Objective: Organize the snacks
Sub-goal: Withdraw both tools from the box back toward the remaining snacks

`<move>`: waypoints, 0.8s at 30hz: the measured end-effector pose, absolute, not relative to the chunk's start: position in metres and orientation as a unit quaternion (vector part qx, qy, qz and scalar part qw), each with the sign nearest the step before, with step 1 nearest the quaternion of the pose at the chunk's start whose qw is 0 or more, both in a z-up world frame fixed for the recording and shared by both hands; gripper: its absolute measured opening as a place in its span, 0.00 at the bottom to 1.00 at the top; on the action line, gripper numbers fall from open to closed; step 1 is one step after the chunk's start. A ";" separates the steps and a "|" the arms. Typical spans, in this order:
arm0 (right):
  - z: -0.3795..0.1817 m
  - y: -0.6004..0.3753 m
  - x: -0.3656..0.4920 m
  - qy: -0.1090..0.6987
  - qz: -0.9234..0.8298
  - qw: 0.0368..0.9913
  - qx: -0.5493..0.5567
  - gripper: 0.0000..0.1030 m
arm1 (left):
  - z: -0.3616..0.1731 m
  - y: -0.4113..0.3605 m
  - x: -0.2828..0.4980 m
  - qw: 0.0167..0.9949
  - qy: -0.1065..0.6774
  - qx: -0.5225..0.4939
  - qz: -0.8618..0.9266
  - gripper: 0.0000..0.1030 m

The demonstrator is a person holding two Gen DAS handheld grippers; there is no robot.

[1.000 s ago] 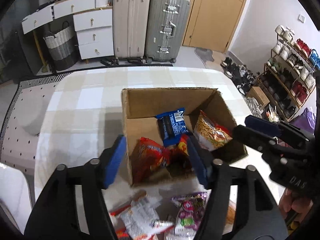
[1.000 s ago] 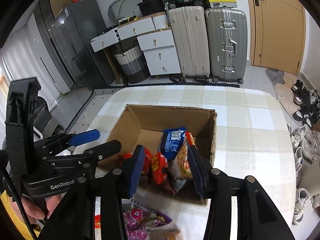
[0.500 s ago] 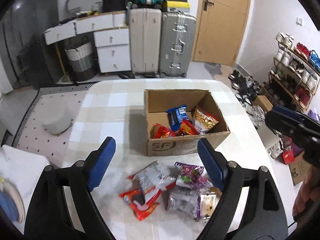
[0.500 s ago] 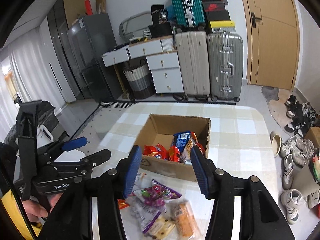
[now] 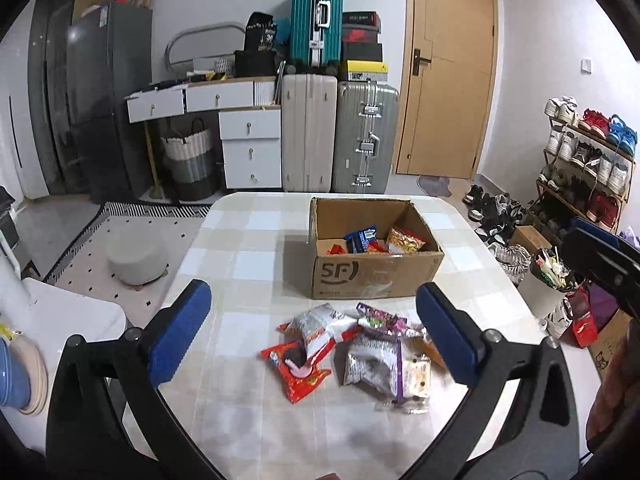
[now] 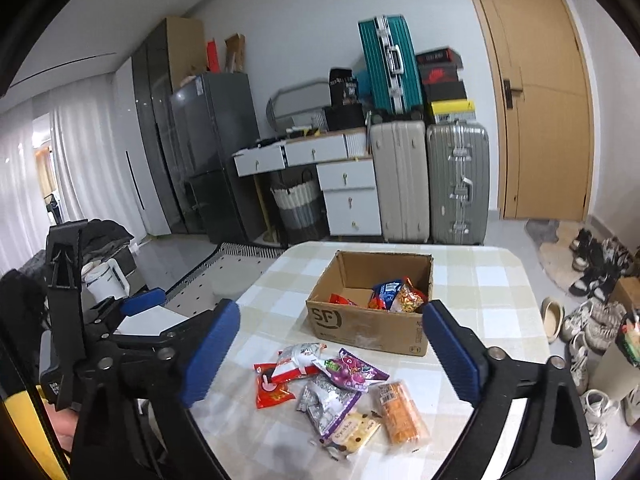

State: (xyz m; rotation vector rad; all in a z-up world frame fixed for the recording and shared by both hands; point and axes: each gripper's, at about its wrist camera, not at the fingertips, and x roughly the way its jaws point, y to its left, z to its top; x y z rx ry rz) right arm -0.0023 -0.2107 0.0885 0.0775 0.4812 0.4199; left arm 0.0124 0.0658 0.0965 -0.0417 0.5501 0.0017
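An open cardboard box [image 5: 376,276] [image 6: 368,328] stands on the checked table [image 5: 248,248] [image 6: 480,280]. It holds red, blue and yellow snack packets [image 5: 376,240] [image 6: 394,294]. Several loose snack packets [image 5: 360,352] [image 6: 336,392] lie in a heap in front of the box. My left gripper [image 5: 312,292] hangs above the heap, its jaws opening wide with nothing between them. My right gripper [image 6: 331,308] hovers short of the box, its jaws also opening and empty. Each gripper shows at the edge of the other's view: the left gripper [image 6: 144,302], the right gripper [image 5: 592,240].
Suitcases [image 5: 308,132] and a white drawer unit [image 5: 250,148] stand against the far wall beside a wooden door [image 5: 448,68]. A shoe rack [image 5: 584,160] and a bin [image 5: 548,284] are to the right of the table. A grey stool [image 5: 138,256] and a white chair [image 5: 68,312] stand to the left.
Both grippers have drawn back and upward from the box, and their jaws have spread wide. The packets that stood between the fingers now lie in the box.
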 end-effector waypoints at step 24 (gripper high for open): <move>-0.035 -0.218 -0.026 0.266 0.198 0.944 0.008 0.99 | -0.027 0.109 -0.004 0.948 0.305 -0.090 -0.004 0.99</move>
